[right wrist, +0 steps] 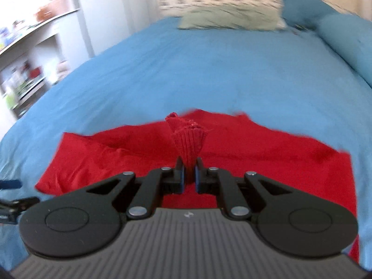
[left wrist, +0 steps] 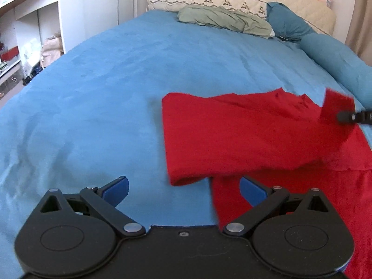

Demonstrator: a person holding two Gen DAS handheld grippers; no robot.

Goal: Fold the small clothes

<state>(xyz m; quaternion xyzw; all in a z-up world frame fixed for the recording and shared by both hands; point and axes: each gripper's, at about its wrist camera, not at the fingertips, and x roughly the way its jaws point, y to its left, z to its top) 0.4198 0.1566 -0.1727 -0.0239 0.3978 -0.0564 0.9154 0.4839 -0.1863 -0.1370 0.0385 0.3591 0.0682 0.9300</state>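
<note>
One soft, light red garment (right wrist: 255, 153) lay limp on the bed (left wrist: 116, 81); right tongs (right wrist: 188, 174) pinched its ribbed edge, the best hold, left tongs (left wrist: 183, 187) gaped empty

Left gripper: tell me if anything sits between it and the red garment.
Nothing visible does. The left gripper is open over bare blue bedspread, with the red garment just ahead and to its right. The right gripper is shut on a ribbed edge of it.

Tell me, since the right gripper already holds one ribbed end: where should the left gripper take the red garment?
Judging by its pose, the near-left corner of the red garment, approached from the bare blue bedspread. That folded edge lies free just ahead of the open left gripper.
</note>
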